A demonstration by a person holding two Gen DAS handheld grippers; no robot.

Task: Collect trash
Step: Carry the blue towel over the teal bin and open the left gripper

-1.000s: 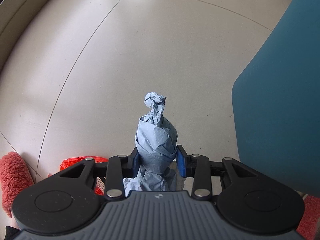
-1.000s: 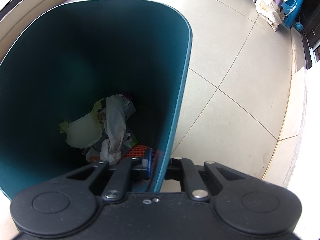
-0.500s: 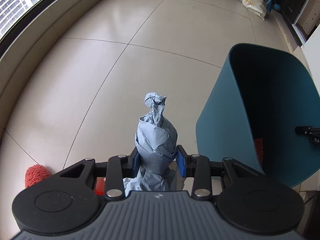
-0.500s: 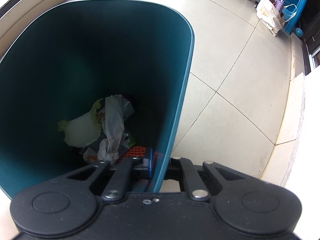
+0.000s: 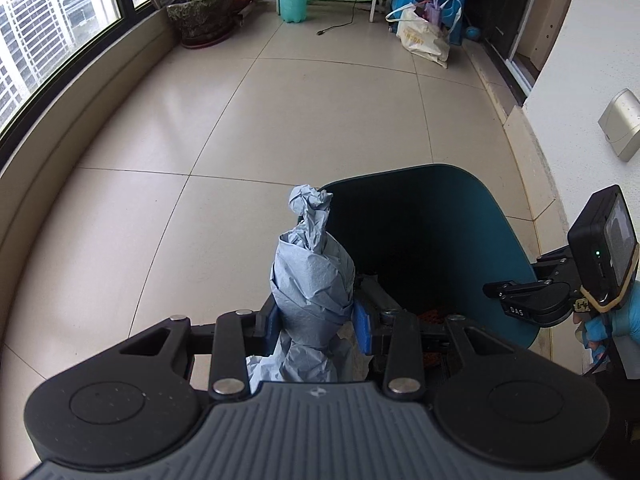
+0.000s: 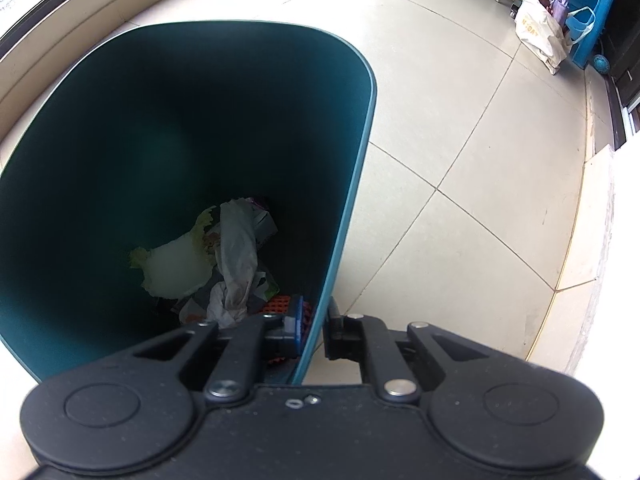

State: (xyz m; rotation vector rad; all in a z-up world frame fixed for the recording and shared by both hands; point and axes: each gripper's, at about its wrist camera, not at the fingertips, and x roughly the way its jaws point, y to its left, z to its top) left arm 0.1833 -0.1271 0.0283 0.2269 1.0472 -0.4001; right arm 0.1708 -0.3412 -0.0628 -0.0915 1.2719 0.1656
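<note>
a: wad of blue paper (image 5: 312,280), twisted to a peak, clamped between the blue pads of the left gripper (image 5: 316,320) at lower centre of the left wrist view. gripped the same way a second back.

b: changed around it, though. a second back only floor and a slab of teal wall at the right edge behind the wad; now the whole open mouth of the teal bin (image 5: 420,240) just right of and behind it, peak overlapping the rim at centre frame. more room visible too: plant pot (image 5: 204,12) upper left, tote bag (image 5: 424,36) upper right.

a: meaning for the task?

b: probably lifted clear and nearly over the opening; a short carry to the right, then release. not yet inside.

a: right gripper (image 6: 314,328)?

b: pinched tight on the bin's rim, lower centre of the right wrist view, one pad inside the wall and one outside. no change across the second. looks like steadying the bin.

a: already in the bin?

b: cabbage leaf (image 6: 176,264), a greyish rag (image 6: 236,264), something orange and meshed (image 6: 280,304) by the inner pad, all at the bottom.

a: hidden or unclear?

b: lower end of the wad cut off behind the gripper body. bin interior near black in the left view, contents barely legible. bin's base out of sight in both. whether the wad's peak is truly above the opening or only in front of it, hard to say.
</note>
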